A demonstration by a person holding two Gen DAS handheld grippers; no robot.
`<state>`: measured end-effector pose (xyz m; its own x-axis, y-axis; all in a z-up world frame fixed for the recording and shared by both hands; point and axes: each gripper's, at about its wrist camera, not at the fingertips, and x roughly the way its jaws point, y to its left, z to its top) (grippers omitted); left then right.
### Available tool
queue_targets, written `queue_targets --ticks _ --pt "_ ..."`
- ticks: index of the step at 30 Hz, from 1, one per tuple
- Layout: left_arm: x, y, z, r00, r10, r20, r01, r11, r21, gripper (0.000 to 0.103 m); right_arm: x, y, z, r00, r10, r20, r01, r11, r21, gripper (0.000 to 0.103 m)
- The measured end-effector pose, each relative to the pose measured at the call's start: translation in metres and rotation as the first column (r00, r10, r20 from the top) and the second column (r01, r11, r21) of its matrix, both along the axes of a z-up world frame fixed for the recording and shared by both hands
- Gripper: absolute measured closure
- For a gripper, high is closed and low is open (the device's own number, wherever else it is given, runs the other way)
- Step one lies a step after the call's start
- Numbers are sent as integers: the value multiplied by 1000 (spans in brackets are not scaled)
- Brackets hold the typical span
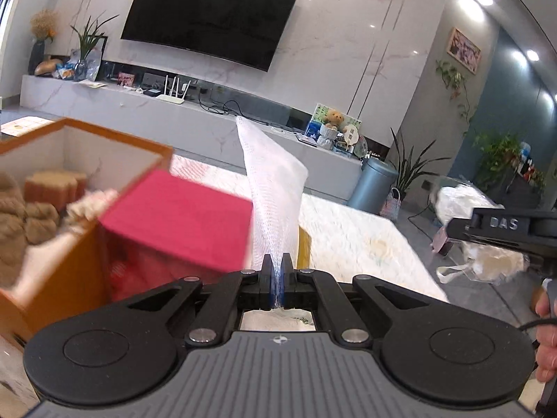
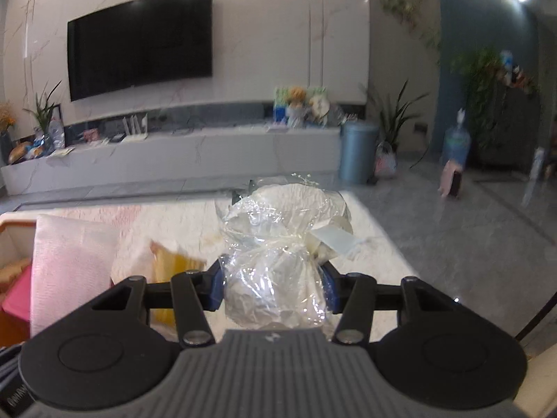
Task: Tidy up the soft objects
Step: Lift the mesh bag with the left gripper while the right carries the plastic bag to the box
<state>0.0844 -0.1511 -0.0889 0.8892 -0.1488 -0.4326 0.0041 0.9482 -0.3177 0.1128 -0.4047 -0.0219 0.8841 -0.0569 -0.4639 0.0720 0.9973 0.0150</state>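
White mesh cloth [image 1: 275, 188] stands up from my left gripper [image 1: 277, 271], pinched tight between the fingers; the orange box [image 1: 69, 254] lies just left of it — nearer this hand. My right gripper [image 2: 273, 287] is clamped around a cellophane-wrapped bundle [image 2: 278, 244], farther off. A pink block [image 1: 177, 219] at the box's rim could obstruct.

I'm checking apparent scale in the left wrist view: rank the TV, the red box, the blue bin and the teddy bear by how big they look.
Largest to smallest:
TV
red box, inflated by nearness to the camera
blue bin
teddy bear
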Motion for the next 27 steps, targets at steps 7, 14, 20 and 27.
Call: queue_targets --ticks 7,14,20,27 --pt "0 83 71 998 64 19 -64 998 -4 101 -27 76 50 996 69 58 -70 997 20 51" --pt "-25 188 105 996 76 35 -77 997 22 101 -29 169 70 975 204 88 -211 975 74 51" --pt "-23 249 71 1000 -16 -20 15 998 -68 101 -3 231 52 952 304 44 -305 914 269 51" --pt "-11 282 49 998 -53 14 55 990 -132 101 42 310 6 927 361 -98 -349 929 123 51"
